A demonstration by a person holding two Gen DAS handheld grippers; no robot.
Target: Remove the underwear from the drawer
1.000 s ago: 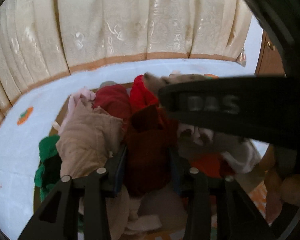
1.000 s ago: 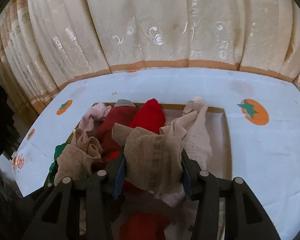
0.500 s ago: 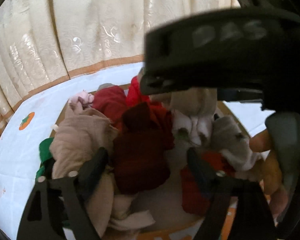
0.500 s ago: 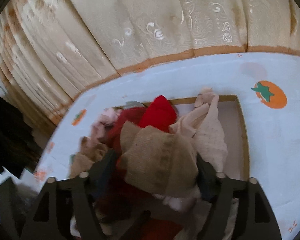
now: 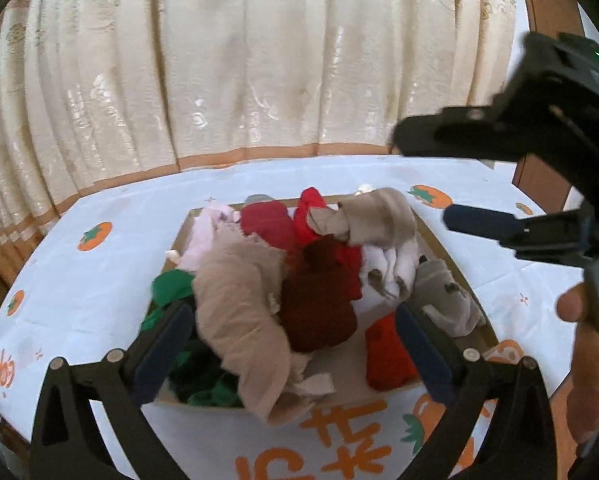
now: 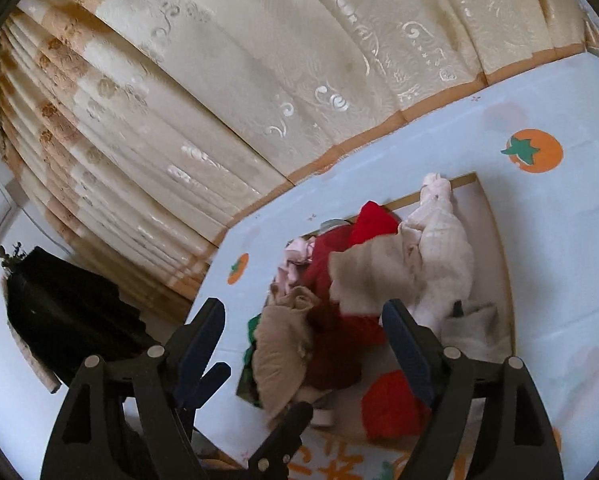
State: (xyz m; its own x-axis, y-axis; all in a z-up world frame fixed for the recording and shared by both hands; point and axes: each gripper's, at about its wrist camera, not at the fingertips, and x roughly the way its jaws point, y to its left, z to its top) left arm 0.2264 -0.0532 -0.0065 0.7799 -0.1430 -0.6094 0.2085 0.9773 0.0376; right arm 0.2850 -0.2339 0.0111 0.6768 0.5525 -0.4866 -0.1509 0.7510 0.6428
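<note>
While jaws open, left hand-held gripper [image 5: 295, 344] above underwear [image 5: 319, 304], drawer [image 5: 451, 252]

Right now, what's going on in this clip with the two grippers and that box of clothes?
A person holds a gripper in each hand over a shallow cardboard drawer heaped with crumpled underwear, set on a white persimmon-print tablecloth. The left gripper has its jaws opening, pressing on nothing; a dark maroon garment and a beige garment lie in the heap between them. The right gripper is open and empty.
</note>
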